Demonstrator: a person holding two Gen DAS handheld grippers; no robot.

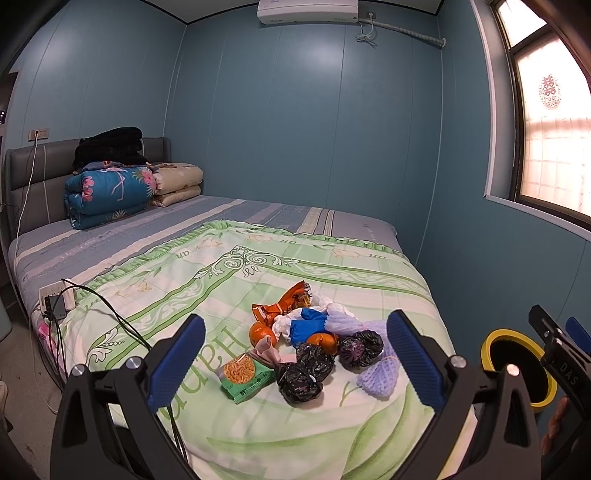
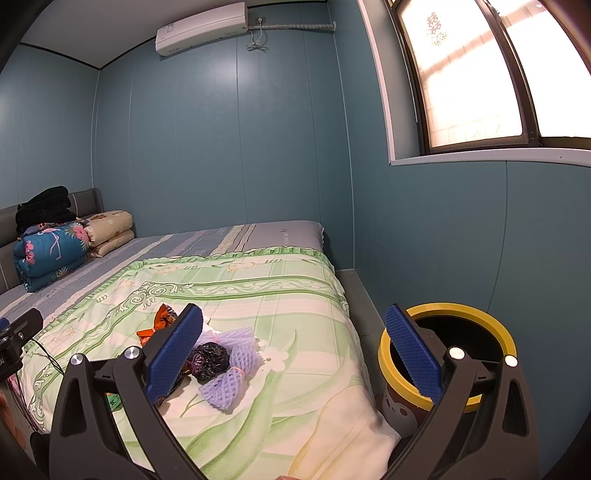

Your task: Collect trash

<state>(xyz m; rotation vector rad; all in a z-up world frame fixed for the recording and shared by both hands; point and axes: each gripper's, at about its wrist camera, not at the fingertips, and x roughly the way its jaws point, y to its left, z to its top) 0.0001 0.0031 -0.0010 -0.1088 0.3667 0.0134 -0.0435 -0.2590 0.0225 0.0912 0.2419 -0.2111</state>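
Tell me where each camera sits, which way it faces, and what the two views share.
Left wrist: on the left claw, looking up the bed at the trash pile; both blue fingers show, open, with the other claw's edge at right.
Right wrist: on the right claw, facing the bed's right edge and the yellow-rimmed bin; fingers open.
Shared: green quilt, pile, bin, air conditioner.

1. Left wrist view: sits above the foot end of the bed (image 1: 258, 236), facing along its length toward the headboard (image 1: 33, 173); trash pile (image 1: 310, 343) near, centred between the fingers.
2. Right wrist view: set further right, by the bed's right edge, facing the same way; yellow-rimmed bin (image 2: 447, 350) close on the floor.
3. Shared: green quilt (image 2: 258, 306), trash pile, bin, folded bedding, air conditioner (image 2: 201, 27), window.
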